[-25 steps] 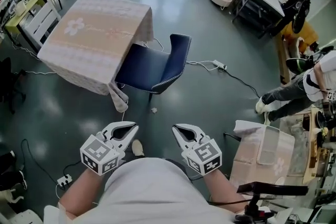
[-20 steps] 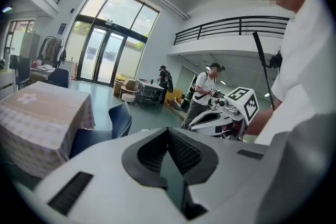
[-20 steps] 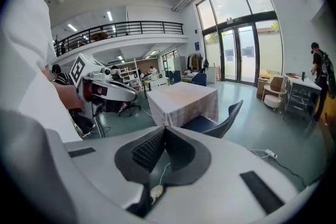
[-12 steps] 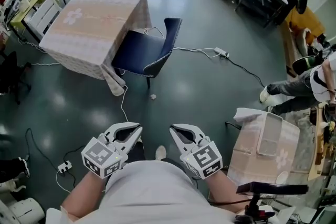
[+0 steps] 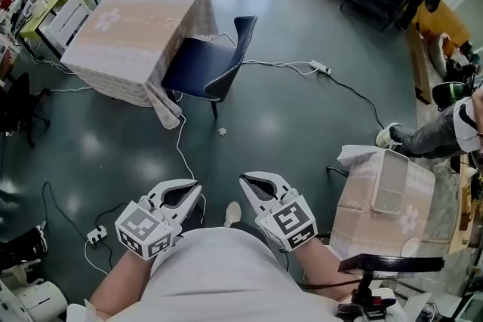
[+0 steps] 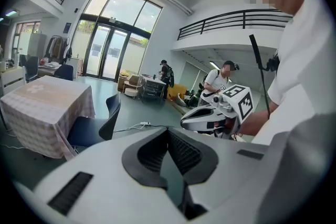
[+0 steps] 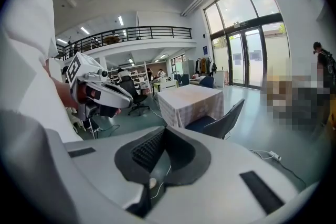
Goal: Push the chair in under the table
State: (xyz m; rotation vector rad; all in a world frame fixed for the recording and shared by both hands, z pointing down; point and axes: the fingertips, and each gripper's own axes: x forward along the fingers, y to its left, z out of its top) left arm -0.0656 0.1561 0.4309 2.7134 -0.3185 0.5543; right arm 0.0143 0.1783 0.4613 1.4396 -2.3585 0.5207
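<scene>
The chair (image 5: 210,65) sits higher in the upper left than a second ago and looks smaller, its seat seemingly just under the table (image 5: 132,23) cloth. Left gripper (image 5: 195,188) and right gripper (image 5: 246,181) hang low centre, both closed, empty.

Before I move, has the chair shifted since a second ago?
No. Against the table, the chair keeps its place, seat at the draped corner, backrest pointing away; only the view shifted.

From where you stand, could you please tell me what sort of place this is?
Likely a large open lab or workshop hall: tall glass doors, a railed mezzanine, and cables trailing across the floor.
</scene>
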